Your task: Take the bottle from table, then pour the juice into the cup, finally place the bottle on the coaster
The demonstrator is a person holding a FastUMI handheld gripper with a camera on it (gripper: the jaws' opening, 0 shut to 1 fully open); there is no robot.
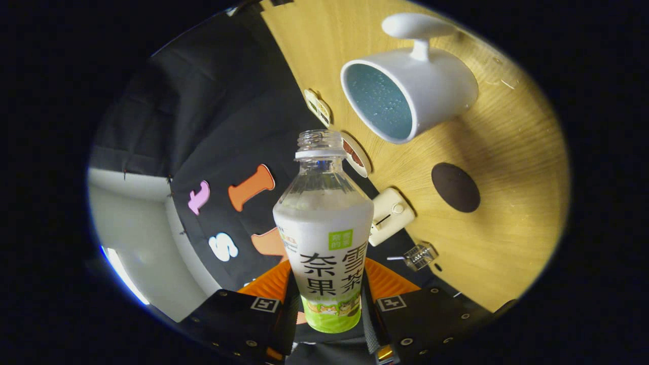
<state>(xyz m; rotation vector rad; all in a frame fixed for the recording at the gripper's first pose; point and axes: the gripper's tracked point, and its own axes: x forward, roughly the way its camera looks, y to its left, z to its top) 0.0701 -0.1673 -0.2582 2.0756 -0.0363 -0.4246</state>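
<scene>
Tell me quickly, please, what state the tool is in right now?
Tool: shut on the uncapped bottle, one finger on each side of its labelled body, held tilted near the white cup.

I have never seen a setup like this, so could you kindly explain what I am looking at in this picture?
The camera rides on a handheld gripper, carried by a person, and looks forward along its two fingers. They are shut on an uncapped bottle, held between them and tipped sideways, so the wooden table looks turned on its side. Beyond the bottle stands a white cup with a blue inside. Near it lies a dark round coaster, where the bottle should end up. A few small items sit along the table edge.
</scene>
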